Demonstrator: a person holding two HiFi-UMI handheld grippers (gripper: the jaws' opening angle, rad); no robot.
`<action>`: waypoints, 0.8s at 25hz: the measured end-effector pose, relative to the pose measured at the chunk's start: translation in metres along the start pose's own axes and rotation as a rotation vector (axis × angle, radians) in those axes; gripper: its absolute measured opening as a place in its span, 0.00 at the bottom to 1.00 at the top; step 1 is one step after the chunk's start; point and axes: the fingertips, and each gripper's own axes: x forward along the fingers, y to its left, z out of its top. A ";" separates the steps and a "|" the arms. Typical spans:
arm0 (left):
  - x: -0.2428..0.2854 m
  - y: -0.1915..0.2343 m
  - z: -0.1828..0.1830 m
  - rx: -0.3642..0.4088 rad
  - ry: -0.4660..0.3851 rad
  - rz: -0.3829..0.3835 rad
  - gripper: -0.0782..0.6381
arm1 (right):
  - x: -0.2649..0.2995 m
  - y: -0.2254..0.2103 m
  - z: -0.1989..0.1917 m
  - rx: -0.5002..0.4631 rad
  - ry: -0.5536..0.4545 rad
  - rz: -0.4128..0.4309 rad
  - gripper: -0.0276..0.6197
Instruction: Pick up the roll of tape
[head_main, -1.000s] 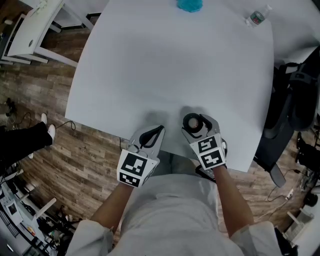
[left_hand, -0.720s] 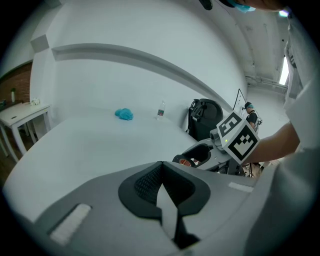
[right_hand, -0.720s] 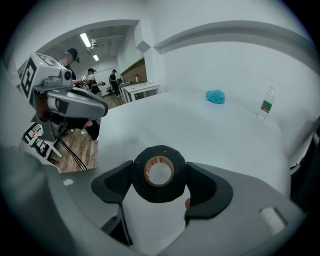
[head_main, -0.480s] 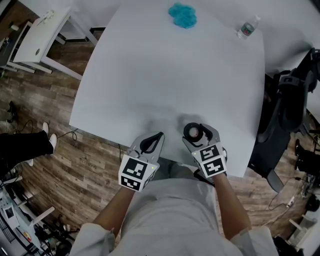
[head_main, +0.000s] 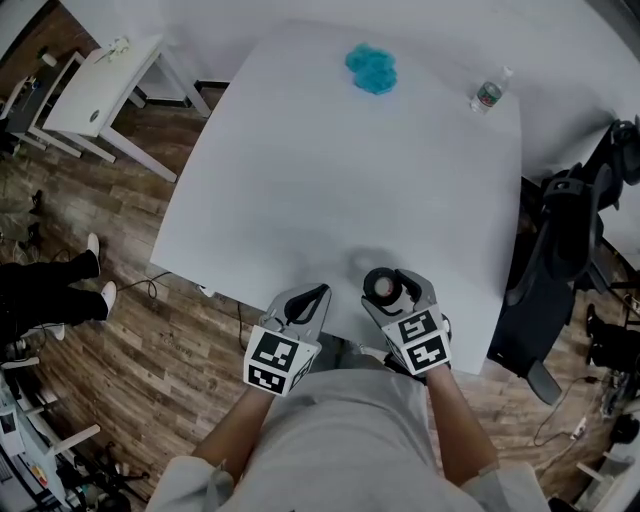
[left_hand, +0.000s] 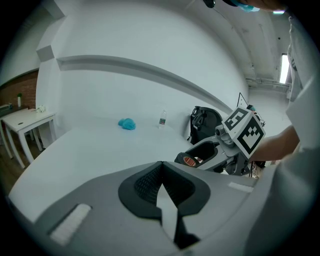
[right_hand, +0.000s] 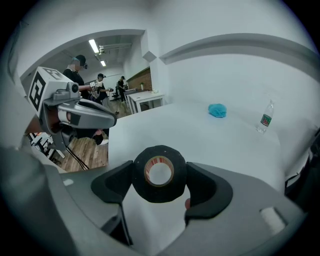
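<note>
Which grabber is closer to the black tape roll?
Right. The right gripper clamps the tape roll between its jaws; the left gripper is shut and empty, apart from the roll, to its left.

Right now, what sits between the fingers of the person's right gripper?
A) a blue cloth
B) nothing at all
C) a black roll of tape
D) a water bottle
C: in the right gripper view, the right gripper has its fingers on both sides of the black roll of tape, while the bottle and the blue cloth sit far off on the table.
</note>
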 end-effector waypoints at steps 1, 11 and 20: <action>-0.001 -0.001 0.001 0.002 -0.001 0.001 0.13 | -0.002 0.002 0.003 -0.003 -0.009 0.004 0.57; -0.007 -0.006 0.012 0.013 -0.004 0.010 0.13 | -0.017 0.014 0.017 0.004 -0.043 0.057 0.57; -0.012 -0.004 0.016 0.001 -0.016 0.028 0.13 | -0.025 0.017 0.028 0.008 -0.076 0.081 0.57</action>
